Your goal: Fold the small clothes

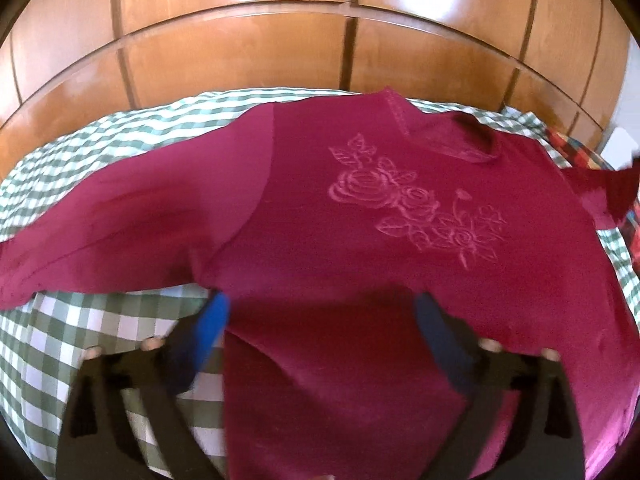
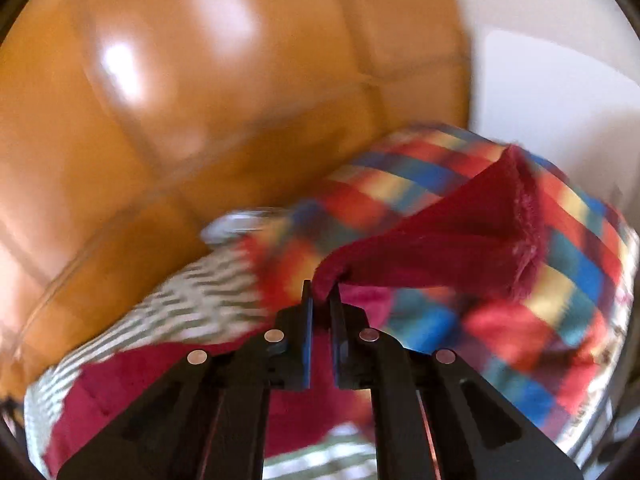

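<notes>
A dark red top (image 1: 320,216) with a pale rose print (image 1: 416,204) lies spread on a green-and-white checked cloth (image 1: 80,344). Its left sleeve (image 1: 100,232) stretches out to the left. My left gripper (image 1: 320,304) is open, its blue-padded fingers (image 1: 214,320) wide apart over the top's lower side edge, with fabric between them. My right gripper (image 2: 322,290) is shut on the right sleeve (image 2: 440,236) of the red top and holds it lifted, the cuff hanging open to the right. The right wrist view is blurred.
A glossy wooden wardrobe (image 1: 320,32) stands behind the bed. A multicoloured checked blanket (image 2: 460,320) lies at the right side, also at the edge of the left wrist view (image 1: 580,152). A white wall (image 2: 560,80) is at the far right.
</notes>
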Motion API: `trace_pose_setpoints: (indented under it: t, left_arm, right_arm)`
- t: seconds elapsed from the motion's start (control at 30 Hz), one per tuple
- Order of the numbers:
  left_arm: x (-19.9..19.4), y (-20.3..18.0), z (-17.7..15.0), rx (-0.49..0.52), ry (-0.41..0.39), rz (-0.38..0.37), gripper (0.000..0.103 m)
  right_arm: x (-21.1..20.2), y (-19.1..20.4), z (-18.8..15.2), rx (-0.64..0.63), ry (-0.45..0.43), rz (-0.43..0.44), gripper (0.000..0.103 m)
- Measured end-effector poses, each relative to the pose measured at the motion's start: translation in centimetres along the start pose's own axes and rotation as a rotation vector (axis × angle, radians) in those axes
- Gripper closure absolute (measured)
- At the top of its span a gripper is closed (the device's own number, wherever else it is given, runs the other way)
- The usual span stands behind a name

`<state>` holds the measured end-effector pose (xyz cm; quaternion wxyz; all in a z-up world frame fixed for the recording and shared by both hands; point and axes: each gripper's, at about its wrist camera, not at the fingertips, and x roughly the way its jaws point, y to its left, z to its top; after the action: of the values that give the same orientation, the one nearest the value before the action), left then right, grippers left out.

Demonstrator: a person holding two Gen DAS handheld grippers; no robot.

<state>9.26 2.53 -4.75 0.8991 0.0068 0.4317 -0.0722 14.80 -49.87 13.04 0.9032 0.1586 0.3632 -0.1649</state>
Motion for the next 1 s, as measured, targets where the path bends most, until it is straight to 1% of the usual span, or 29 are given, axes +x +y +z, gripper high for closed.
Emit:
trace_pose_setpoints:
  t: [0.03, 0.1, 0.17, 0.2, 0.27, 0.3, 0.4, 0.47, 0.5, 0.53, 0.57, 0.6, 0.63, 0.67, 0.77, 0.8, 0.87, 0.9, 0.93, 1.0]
  left_arm:
    - [-0.2, -0.1, 0.1, -0.004, 0.000, 0.018, 0.003]
    - [-0.7, 0.3, 0.3, -0.041, 0.006, -0.001, 0.003]
    - [-1.5, 0.8, 0.4, -0.086, 0.001, -0.009, 0.003]
    - [-1.9, 1.1, 0.6, -0.111, -0.002, -0.022, 0.004]
    - [-2.7, 1.6, 1.0, -0.160, -0.013, -0.053, 0.004]
    - [-3.1, 1.8, 1.2, -0.178, -0.019, -0.068, 0.005]
    - [-3.9, 2.0, 2.4, -0.203, -0.026, -0.167, 0.012]
    - [-4.2, 2.1, 3.0, -0.216, -0.040, -0.194, 0.013]
    - [-4.3, 2.2, 3.4, -0.219, -0.048, -0.214, 0.015]
    - [-4.3, 2.2, 3.7, -0.220, -0.051, -0.226, 0.016]
    - [-4.1, 2.3, 4.1, -0.220, -0.052, -0.237, 0.020]
    - [-3.8, 2.4, 4.4, -0.220, -0.048, -0.242, 0.025]
    - [-3.2, 2.4, 4.8, -0.219, -0.039, -0.246, 0.028]
    - [-2.7, 2.4, 5.2, -0.218, -0.029, -0.248, 0.032]
    - [-0.5, 2.4, 6.2, -0.221, 0.006, -0.230, 0.033]
    - [0.0, 2.5, 6.5, -0.224, 0.013, -0.221, 0.033]
    - [1.7, 2.7, 7.2, -0.240, 0.035, -0.208, 0.034]
    - [2.1, 2.7, 7.3, -0.247, 0.043, -0.205, 0.039]
    - [3.0, 2.6, 7.5, -0.253, 0.057, -0.198, 0.044]
    - [4.4, 2.2, 7.9, -0.253, 0.090, -0.181, 0.069]
  right_arm:
    - [-0.1, 2.0, -0.2, -0.032, -0.002, 0.038, 0.097]
    - [-0.1, 7.5, -1.1, -0.103, 0.006, 0.148, 0.097]
    - [-0.2, 12.0, -2.6, -0.164, 0.026, 0.251, 0.097]
    - [-0.4, 15.2, -3.9, -0.205, 0.043, 0.322, 0.097]
    - [-0.4, 19.6, -6.2, -0.265, 0.078, 0.419, 0.097]
    - [-0.4, 22.5, -8.1, -0.314, 0.105, 0.472, 0.097]
    - [-0.4, 27.9, -12.7, -0.435, 0.183, 0.551, 0.097]
    - [-0.3, 29.6, -14.3, -0.470, 0.206, 0.556, 0.090]
    - [-0.5, 29.6, -14.8, -0.458, 0.210, 0.563, 0.067]
    - [-0.8, 29.0, -14.8, -0.439, 0.195, 0.556, 0.037]
    - [-1.0, 28.2, -14.7, -0.424, 0.180, 0.550, 0.032]
    - [-1.3, 27.0, -14.6, -0.409, 0.172, 0.545, 0.032]
    - [-1.3, 25.5, -14.4, -0.393, 0.173, 0.537, 0.032]
    - [-0.8, 24.4, -14.1, -0.379, 0.174, 0.520, 0.032]
    - [-1.3, 19.3, -14.7, -0.352, 0.176, 0.421, 0.032]
    - [-1.2, 17.1, -14.9, -0.331, 0.186, 0.375, 0.032]
    - [-1.0, 13.4, -15.4, -0.281, 0.207, 0.313, 0.032]
    - [-0.8, 11.1, -15.5, -0.240, 0.225, 0.285, 0.032]
    - [-0.7, 9.8, -15.8, -0.215, 0.237, 0.271, 0.032]
    - [-0.5, 7.4, -16.0, -0.154, 0.252, 0.254, 0.032]
